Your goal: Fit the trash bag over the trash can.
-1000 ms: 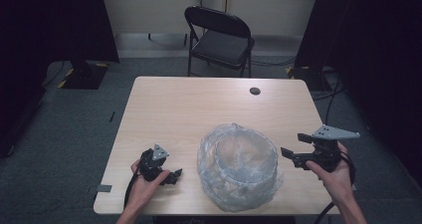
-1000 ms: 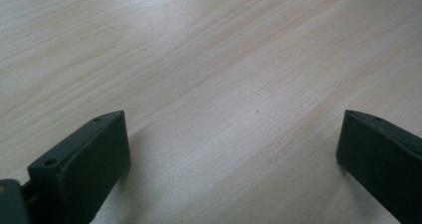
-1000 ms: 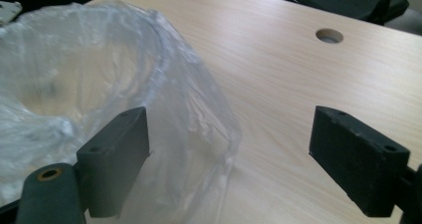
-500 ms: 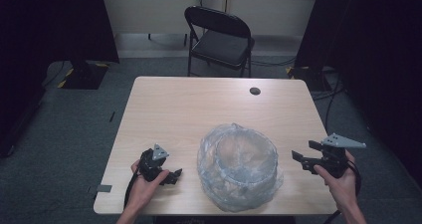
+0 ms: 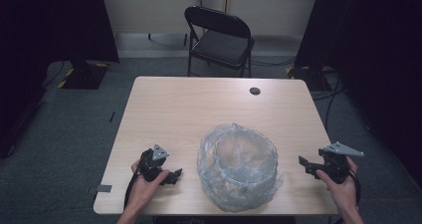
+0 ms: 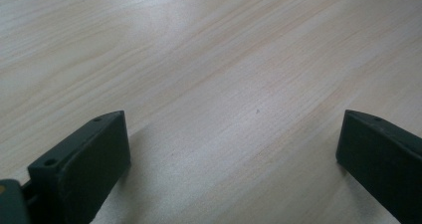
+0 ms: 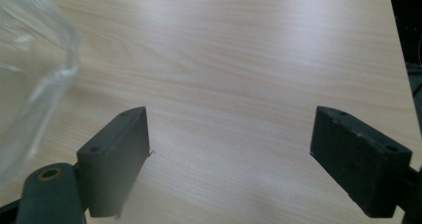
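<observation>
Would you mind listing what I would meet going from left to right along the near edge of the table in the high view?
Left black gripper resting on the light wooden table → crumpled clear plastic wrap bundled around a round bowl-like shape → right black gripper with a grey three-cornered plate on top, at the table's right edge.

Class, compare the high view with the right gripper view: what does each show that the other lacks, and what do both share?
High view alone: a folding chair, a dark disc on the table, the left gripper and both hands. Right gripper view alone: a close look between the right gripper and its wide-open jaws, nothing between them. Both: the wooden table and the clear plastic-wrapped bowl.
</observation>
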Motion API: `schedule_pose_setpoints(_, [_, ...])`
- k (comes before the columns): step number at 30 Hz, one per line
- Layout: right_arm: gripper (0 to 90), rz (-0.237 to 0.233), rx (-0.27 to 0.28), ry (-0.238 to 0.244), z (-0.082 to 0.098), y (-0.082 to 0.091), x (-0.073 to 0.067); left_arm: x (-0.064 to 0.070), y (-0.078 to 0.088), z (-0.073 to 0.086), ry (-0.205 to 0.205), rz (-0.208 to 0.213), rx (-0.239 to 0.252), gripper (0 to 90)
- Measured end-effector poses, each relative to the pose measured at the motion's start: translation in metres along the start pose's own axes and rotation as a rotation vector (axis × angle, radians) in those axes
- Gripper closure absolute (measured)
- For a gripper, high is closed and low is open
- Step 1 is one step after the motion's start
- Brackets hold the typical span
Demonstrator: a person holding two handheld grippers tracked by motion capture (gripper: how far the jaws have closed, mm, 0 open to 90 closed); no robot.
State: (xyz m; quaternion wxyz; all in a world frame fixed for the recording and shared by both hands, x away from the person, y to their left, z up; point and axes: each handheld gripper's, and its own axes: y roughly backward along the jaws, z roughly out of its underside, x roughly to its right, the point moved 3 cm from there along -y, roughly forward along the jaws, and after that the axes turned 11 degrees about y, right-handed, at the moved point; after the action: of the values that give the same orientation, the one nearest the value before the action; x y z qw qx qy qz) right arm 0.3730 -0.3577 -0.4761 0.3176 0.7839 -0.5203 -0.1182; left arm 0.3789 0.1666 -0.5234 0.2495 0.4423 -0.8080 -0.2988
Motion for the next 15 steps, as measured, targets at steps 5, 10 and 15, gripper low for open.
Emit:
schedule_pose_setpoints(5, [16.3, -0.016, -0.041, -0.007, 0.01, -0.013, -0.001, 0.0, 0.0, 0.0, 0.0, 0.0, 0.0, 0.0])
schedule_pose_setpoints(10, [15.3, -0.005, -0.082, 0.004, 0.016, -0.018, -0.002, 0.0, 0.0, 0.0, -0.002, 0.002, 0.0, 0.0])
schedule_pose_setpoints(15, [14.2, 0.007, -0.109, -0.024, 0.02, -0.024, 0.0, 0.0, 0.0, 0.0, -0.002, 0.002, 0.0, 0.0])
